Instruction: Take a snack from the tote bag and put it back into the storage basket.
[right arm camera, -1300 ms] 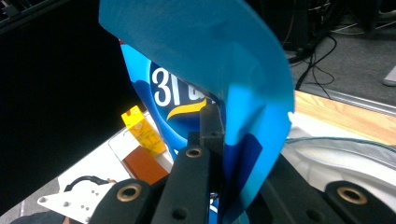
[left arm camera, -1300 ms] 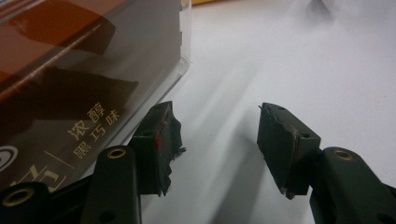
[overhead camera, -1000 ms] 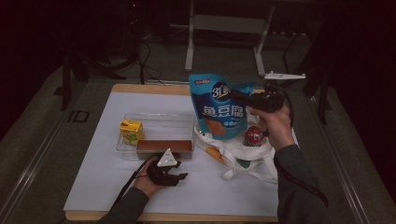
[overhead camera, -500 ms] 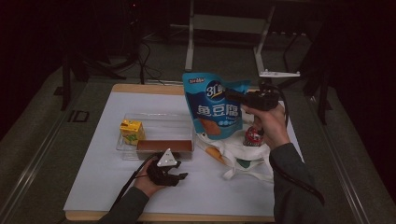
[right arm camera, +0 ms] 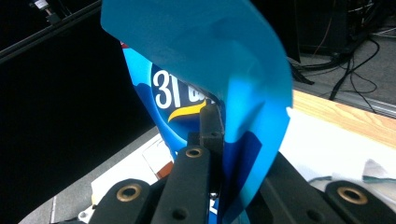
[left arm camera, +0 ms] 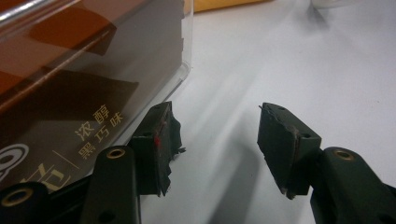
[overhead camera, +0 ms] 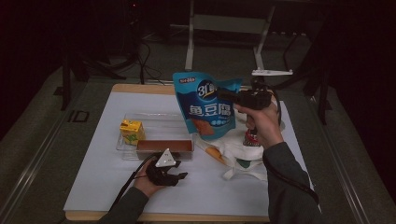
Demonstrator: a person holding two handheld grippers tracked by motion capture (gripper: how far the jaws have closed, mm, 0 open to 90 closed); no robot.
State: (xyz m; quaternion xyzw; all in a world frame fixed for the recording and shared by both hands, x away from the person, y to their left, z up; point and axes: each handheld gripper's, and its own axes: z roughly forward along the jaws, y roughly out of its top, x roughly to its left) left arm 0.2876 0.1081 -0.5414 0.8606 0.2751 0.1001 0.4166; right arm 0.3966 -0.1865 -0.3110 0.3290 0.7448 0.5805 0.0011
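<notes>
- A dim lab or recording studio.
- Metal stand legs (overhead camera: 224, 28) and trailing cables (overhead camera: 144, 60) beyond the right gripper (overhead camera: 224, 95).
- White-covered worktable (overhead camera: 93, 186) under both grippers.

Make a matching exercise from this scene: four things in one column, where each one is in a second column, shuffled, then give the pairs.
Things:
1. blue snack bag
2. yellow carton
3. brown chocolate box
4. white cloth bag

Places:
A. left end of the clear tray
B. lying on the table under the raised bag
C. held up in the right gripper
D. front of the tray, by the left gripper

Pairs: 1-C, 2-A, 3-D, 4-B
</notes>
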